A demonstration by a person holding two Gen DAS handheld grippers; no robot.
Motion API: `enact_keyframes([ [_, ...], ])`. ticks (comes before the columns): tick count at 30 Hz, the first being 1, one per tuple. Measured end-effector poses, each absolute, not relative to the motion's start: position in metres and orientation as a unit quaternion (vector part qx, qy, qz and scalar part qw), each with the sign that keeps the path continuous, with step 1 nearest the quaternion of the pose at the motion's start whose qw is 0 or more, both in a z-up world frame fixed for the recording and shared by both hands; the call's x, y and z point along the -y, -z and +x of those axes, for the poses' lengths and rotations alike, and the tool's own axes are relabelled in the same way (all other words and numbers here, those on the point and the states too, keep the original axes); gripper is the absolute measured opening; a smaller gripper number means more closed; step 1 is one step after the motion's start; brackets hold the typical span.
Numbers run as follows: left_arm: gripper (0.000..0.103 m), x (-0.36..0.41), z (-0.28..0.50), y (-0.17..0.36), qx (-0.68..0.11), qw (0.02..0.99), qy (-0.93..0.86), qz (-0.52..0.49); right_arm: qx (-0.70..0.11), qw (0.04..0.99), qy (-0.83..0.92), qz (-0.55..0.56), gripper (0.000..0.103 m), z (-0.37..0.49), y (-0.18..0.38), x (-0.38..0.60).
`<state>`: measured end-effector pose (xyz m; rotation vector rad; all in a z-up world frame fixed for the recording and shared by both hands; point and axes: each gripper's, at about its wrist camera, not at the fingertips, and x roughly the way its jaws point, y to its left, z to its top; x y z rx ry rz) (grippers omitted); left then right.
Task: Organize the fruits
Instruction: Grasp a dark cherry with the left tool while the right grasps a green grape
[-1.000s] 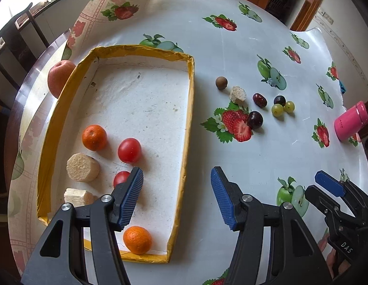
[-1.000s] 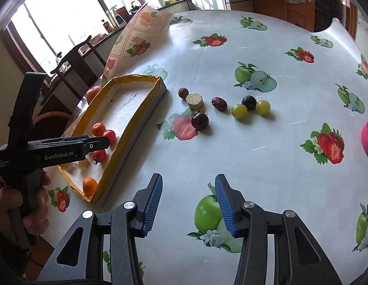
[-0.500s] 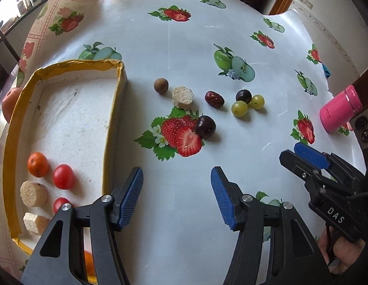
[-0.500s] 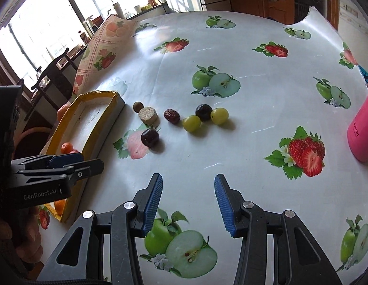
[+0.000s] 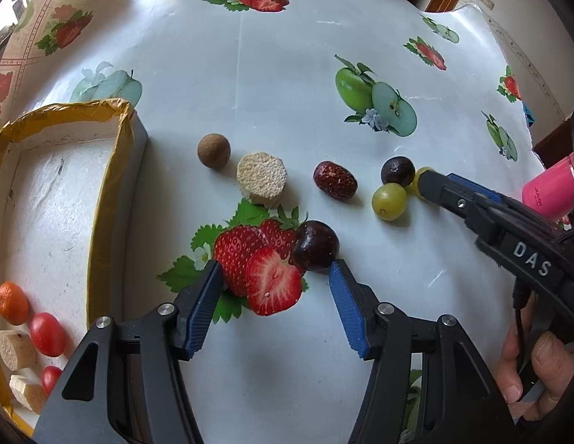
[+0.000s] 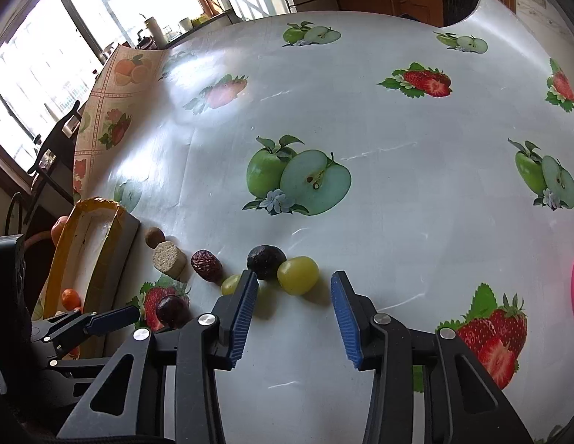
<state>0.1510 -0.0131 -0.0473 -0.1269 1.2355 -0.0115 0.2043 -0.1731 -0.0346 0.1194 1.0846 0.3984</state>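
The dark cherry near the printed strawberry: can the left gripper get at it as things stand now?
Probably yes. The left gripper is open, and the dark cherry lies just beyond its right fingertip with nothing between. It sits off-centre, so a small shift right seems needed.

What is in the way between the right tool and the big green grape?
Nothing visible. The green grape lies just ahead of the right tool, whose jaws have just been closing with nothing between them. A dark plum touches the grape's far left side, and a second grape sits behind the left finger.
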Motion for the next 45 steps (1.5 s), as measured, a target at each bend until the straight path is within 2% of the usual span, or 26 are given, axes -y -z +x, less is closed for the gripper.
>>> enact_keyframes([
  [4, 0.058, 0.024, 0.159, 0.049, -0.574, 0.818, 0.016, -0.041, -0.528, 0.83, -0.178, 0.036, 0.031, 0.213, 0.047, 0.164],
  [8, 0.058, 0.026, 0.163, 0.049, -0.572, 0.818, 0.023, -0.05, -0.524, 0.83, -0.185, 0.04, 0.027, 0.212, 0.048, 0.165],
  [11, 0.058, 0.021, 0.165, 0.047, -0.571, 0.815, 0.042, -0.09, -0.525, 0.829, -0.186, 0.044, 0.027, 0.209, 0.046, 0.167],
  [23, 0.056, 0.039, 0.183, 0.05, -0.566, 0.822, 0.033, -0.057, -0.524, 0.829, -0.179, 0.084, 0.026, 0.182, 0.034, 0.182],
  [24, 0.047, 0.04, 0.185, 0.05, -0.565, 0.823, 0.032, -0.055, -0.524, 0.829, -0.178, 0.086, 0.026, 0.18, 0.033, 0.184],
  [25, 0.03, 0.041, 0.186, 0.05, -0.564, 0.823, 0.032, -0.053, -0.524, 0.829, -0.176, 0.087, 0.026, 0.176, 0.032, 0.187],
  [27, 0.024, 0.041, 0.184, 0.049, -0.567, 0.821, 0.043, -0.059, -0.524, 0.829, -0.173, 0.093, 0.026, 0.171, 0.029, 0.192],
  [45, 0.023, 0.01, 0.117, 0.009, -0.558, 0.829, -0.013, -0.028, -0.505, 0.833, -0.205, 0.096, 0.026, 0.134, -0.007, 0.174],
])
